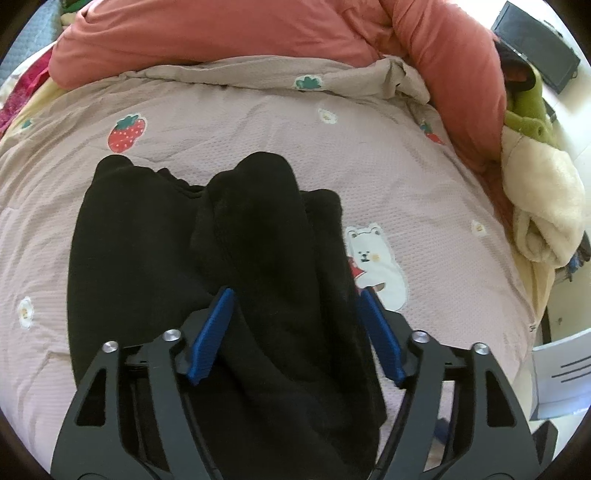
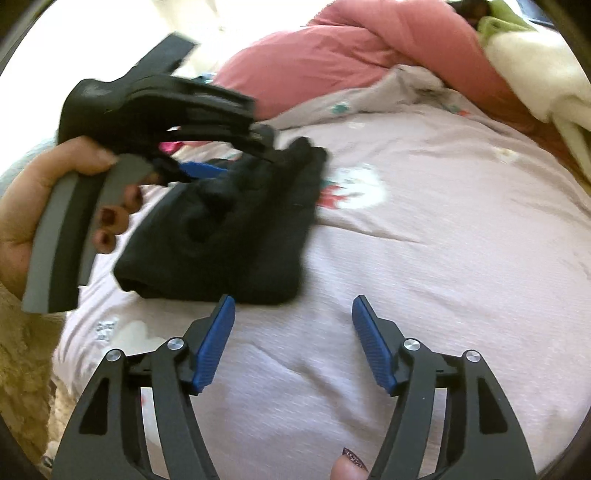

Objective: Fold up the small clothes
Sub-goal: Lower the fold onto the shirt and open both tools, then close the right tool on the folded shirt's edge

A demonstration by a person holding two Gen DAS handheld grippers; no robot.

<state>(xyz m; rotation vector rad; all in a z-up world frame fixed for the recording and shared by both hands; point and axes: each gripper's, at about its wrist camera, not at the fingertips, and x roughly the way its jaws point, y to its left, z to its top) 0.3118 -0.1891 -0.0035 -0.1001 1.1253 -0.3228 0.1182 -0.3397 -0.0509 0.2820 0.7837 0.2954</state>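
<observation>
Seen from the left wrist: a black garment [image 1: 221, 266] spread on the pink patterned quilt [image 1: 424, 177], filling the frame from 9 o'clock through centre toward 6 o'clock. Looks like small trousers or a similar soft piece, already doubled, with one thick roll lying lengthwise over a flatter layer. Left gripper [image 1: 295, 295] hovering directly above it, blue pads [image 1: 212, 332] spread wide with only loose cloth between them and nothing pinched, probably poised either to let the fold settle or to take a fresh hold on the upper roll. At 10 o'clock, a strawberry patch [image 1: 126, 132]; at 3 o'clock, a white bear patch [image 1: 373, 258] just beside the garment's right edge. Along 12 to 1 o'clock, a bunched coral duvet [image 1: 258, 33], pushed back, likely to free a flat folding area.

Seen from the right wrist: at 9 o'clock, the person's left hand [image 2: 33, 206] gripping the other tool's grey handle, held over the garment's far end. Blurred. Right gripper [image 2: 293, 295] at 6 o'clock, jaws wide apart and holding nothing, over bare quilt near the bundle's closest edge, seemingly standing clear or lining up for the next fold.
</observation>
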